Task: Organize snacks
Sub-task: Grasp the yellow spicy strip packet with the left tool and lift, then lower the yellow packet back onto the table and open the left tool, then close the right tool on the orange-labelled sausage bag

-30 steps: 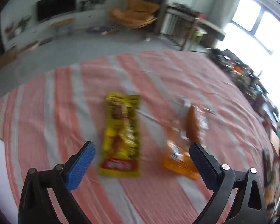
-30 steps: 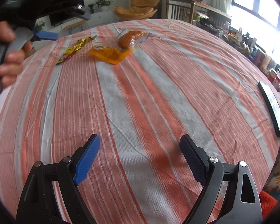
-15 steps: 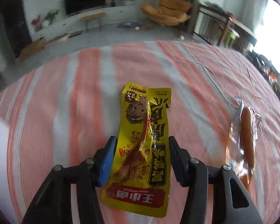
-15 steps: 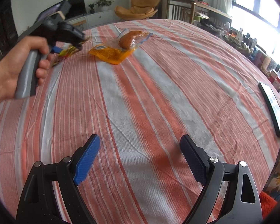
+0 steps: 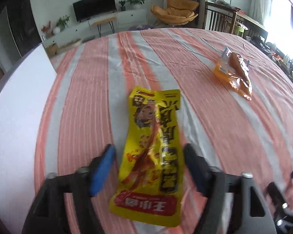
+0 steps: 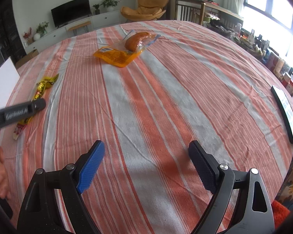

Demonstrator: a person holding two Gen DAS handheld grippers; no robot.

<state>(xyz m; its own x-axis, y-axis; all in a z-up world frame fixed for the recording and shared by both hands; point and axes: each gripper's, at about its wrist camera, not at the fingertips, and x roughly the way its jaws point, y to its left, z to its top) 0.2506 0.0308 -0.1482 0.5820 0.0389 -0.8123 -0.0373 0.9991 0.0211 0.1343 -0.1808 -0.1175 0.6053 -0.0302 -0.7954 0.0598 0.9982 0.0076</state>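
Observation:
A yellow snack packet lies flat on the striped tablecloth, between the jaws of my left gripper. The jaws stand apart on either side of it, so the gripper is open. The packet also shows at the left of the right wrist view, partly behind the left gripper's body. An orange packet with a sausage lies further off to the right; it also shows in the right wrist view. My right gripper is open and empty over bare cloth.
A white board lies at the table's left edge. A dark phone or remote lies near the right edge. Small boxes and clutter line the far right side. The table is covered by an orange and grey striped cloth.
My left gripper closed in around the yellow packet half a second ago and has now widened again. The packet has been moved toward the table's left edge. The right gripper has not moved.

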